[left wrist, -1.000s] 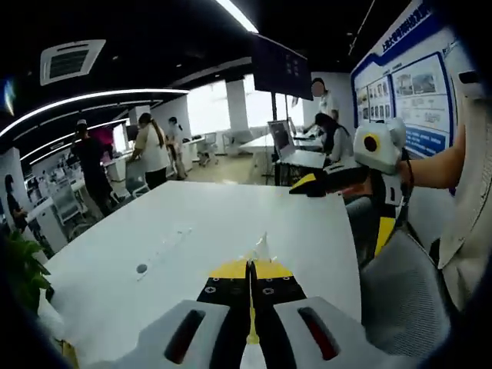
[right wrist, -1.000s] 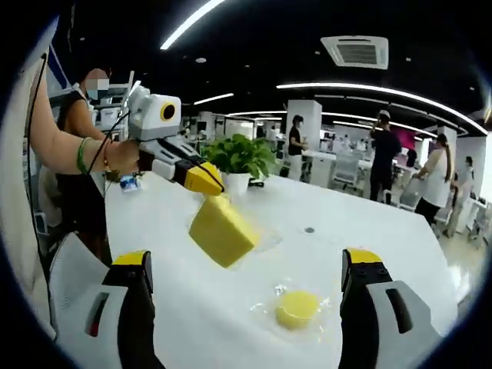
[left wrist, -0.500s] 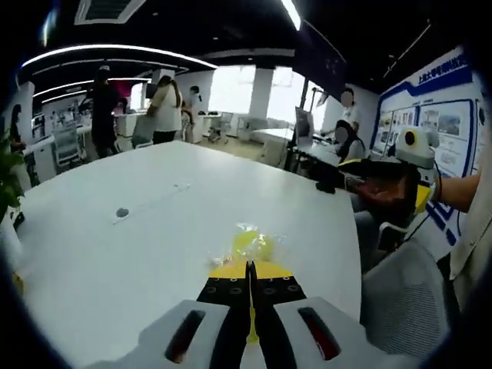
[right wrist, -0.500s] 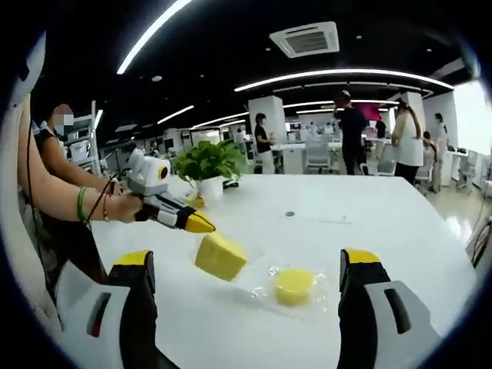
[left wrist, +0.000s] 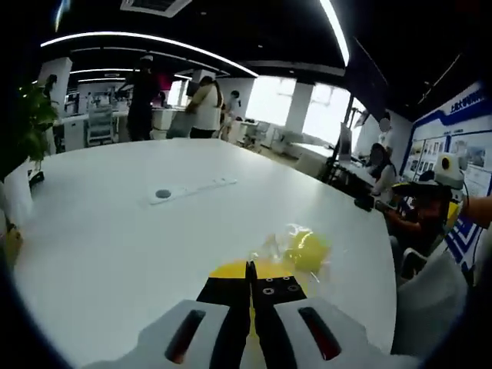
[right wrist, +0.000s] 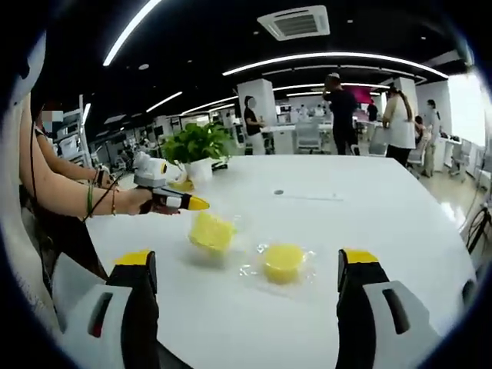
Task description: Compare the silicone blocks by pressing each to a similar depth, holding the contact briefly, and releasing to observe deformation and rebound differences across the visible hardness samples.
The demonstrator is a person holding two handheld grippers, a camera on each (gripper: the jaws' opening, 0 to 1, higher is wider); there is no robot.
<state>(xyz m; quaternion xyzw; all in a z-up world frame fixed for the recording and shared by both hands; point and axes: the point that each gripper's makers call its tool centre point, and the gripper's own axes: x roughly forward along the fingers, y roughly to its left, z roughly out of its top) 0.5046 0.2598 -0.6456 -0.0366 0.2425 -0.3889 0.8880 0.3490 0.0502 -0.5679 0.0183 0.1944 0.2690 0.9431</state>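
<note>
A yellow cube-like silicone block (right wrist: 211, 231) rests on the white table (right wrist: 384, 215). To its right a round yellow silicone block (right wrist: 283, 261) lies on clear wrap. My left gripper (right wrist: 196, 204) hovers just up and left of the cube, shut, not touching it. My right gripper (right wrist: 246, 261) is open wide, its jaws framing both blocks from the near side. In the left gripper view my shut left gripper (left wrist: 250, 265) points over the table (left wrist: 115, 246), with the round block (left wrist: 307, 250) just beyond its tips. The right gripper (left wrist: 369, 204) comes in from the right.
A potted plant (right wrist: 201, 146) stands at the table's far left corner. A small round grommet (right wrist: 278, 192) and a cable slot sit mid-table. A person's arm (right wrist: 69, 200) holds the left gripper. Several people stand among desks behind. A grey chair back (left wrist: 430, 300) is near.
The left gripper brought the cube block down from the air onto the table and let go of it; its tip now sits apart from the block. Both views shifted.
</note>
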